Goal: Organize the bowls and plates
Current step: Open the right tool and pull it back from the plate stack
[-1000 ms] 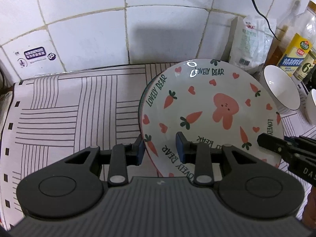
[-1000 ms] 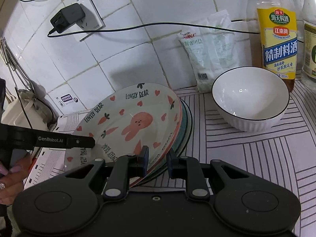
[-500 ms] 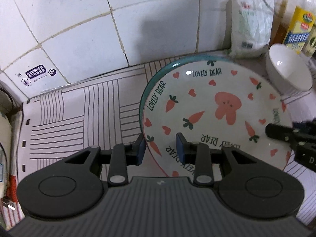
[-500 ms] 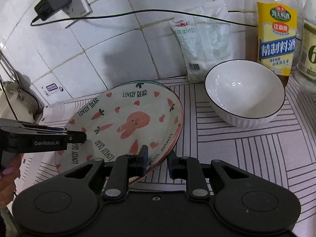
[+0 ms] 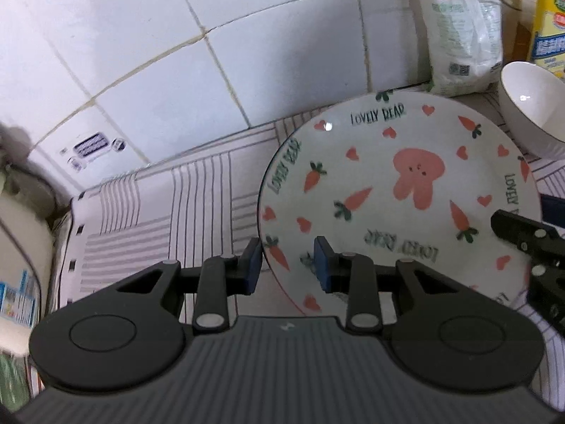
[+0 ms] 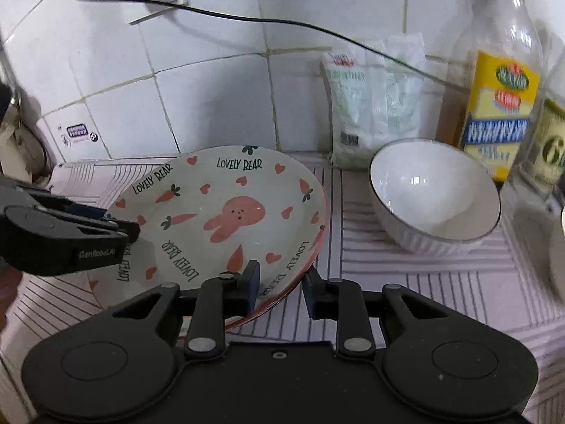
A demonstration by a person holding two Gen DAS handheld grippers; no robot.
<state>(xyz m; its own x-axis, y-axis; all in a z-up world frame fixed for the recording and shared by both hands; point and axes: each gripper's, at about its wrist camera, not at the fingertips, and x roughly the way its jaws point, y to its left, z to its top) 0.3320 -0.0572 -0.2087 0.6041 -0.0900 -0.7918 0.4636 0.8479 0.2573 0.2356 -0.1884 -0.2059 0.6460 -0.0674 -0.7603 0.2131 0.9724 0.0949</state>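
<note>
- The round white ceramic plate printed with a pink rabbit, carrots and hearts (image 5: 399,190) now lies nearly flat on the striped white cloth (image 5: 148,212); a second ago it stood tilted.
- Left gripper (image 5: 287,259): blue pads straddle the plate's rim at 7 o'clock, gap wider than before, grip unconfirmed.
- Right gripper (image 6: 279,284): fingers straddle the rim at 5 o'clock, spread wider than earlier.
- The white ribbed ceramic bowl (image 6: 436,196) sits at 3 o'clock of the plate, unchanged.
</note>
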